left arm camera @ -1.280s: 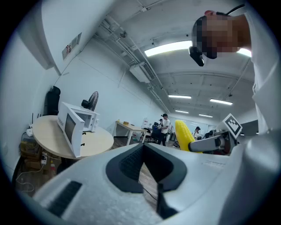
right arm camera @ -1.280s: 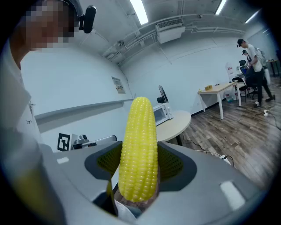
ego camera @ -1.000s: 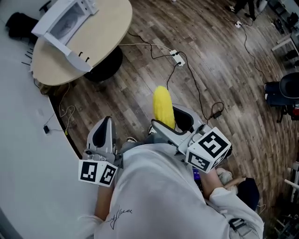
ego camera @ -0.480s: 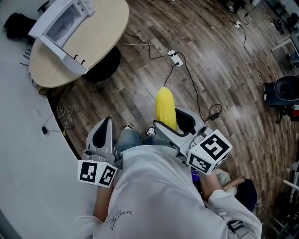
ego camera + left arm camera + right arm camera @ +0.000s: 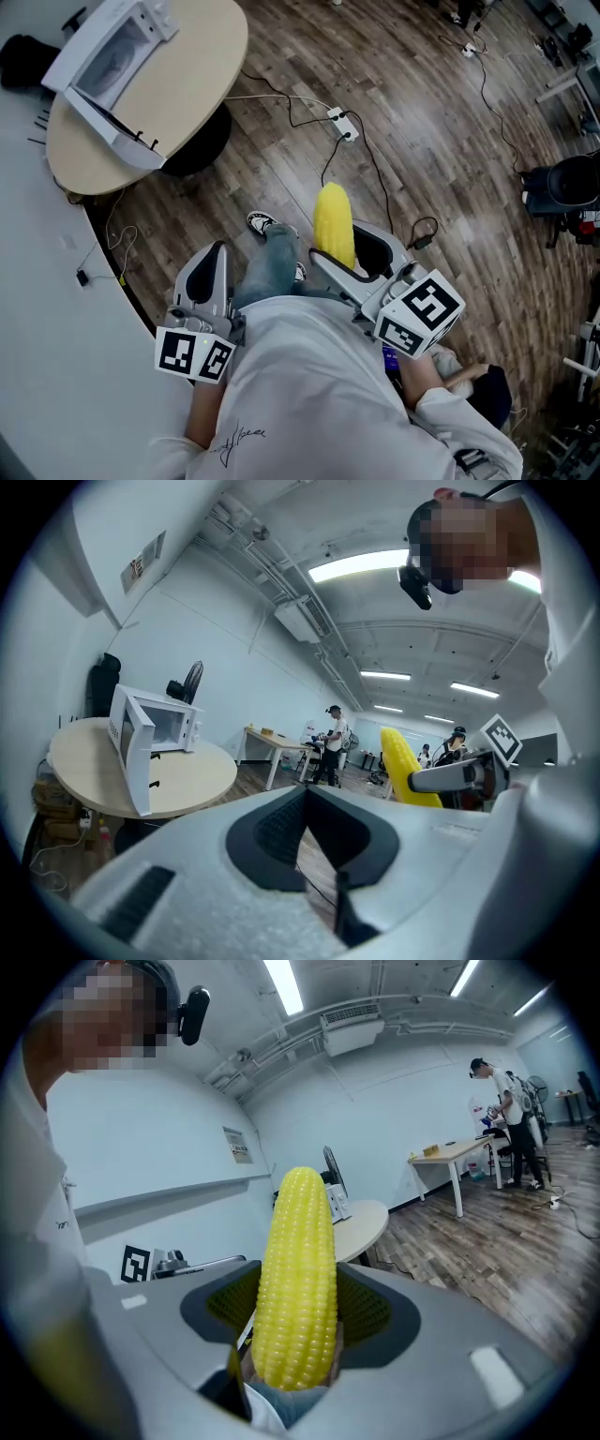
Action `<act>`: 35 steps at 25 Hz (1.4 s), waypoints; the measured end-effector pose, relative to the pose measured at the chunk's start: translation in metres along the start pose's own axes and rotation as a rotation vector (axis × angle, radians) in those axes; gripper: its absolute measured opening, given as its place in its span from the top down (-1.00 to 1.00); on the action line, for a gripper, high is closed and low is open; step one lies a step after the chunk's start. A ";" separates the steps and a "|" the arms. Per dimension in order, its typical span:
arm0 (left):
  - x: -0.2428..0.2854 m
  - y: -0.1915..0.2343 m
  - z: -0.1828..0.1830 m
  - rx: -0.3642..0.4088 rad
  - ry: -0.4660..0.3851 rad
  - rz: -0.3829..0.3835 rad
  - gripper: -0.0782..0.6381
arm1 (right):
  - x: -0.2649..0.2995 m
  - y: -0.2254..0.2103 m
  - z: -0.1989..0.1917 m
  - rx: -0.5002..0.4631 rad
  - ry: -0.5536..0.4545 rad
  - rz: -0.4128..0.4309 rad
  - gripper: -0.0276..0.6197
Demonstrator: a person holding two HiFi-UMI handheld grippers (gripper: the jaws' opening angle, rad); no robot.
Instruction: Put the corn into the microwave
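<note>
Yellow corn stands clamped in the right tongs; the left tongs are closed, empty. Carrying step — next, reach the open microwave, well ahead on the tabletop.

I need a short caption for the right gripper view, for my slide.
The right tool grips a yellow corn cob, with a round table behind.

The microwave sits on the round table, well ahead and to my left. A power strip lies on the floor between that table and me. The corn stands in the jaws of my right gripper, just right of my left gripper (its jaws together). A chair stands far off right.
</note>
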State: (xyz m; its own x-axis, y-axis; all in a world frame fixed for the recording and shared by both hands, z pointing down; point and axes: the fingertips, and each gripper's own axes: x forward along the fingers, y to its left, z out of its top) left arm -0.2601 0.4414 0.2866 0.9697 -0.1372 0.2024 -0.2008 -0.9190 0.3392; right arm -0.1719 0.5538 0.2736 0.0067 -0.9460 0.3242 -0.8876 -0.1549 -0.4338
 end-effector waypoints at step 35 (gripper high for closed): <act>0.186 0.176 0.133 -0.024 -0.113 0.048 0.81 | 0.248 -0.091 0.156 0.005 0.051 0.128 0.09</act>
State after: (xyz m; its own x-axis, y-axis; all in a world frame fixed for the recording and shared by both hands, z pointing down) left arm -0.0961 0.2046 0.2618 0.9681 -0.2229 0.1147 -0.2494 -0.9016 0.3534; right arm -0.0180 0.2892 0.2622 -0.1297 -0.9424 0.3083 -0.8774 -0.0357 -0.4784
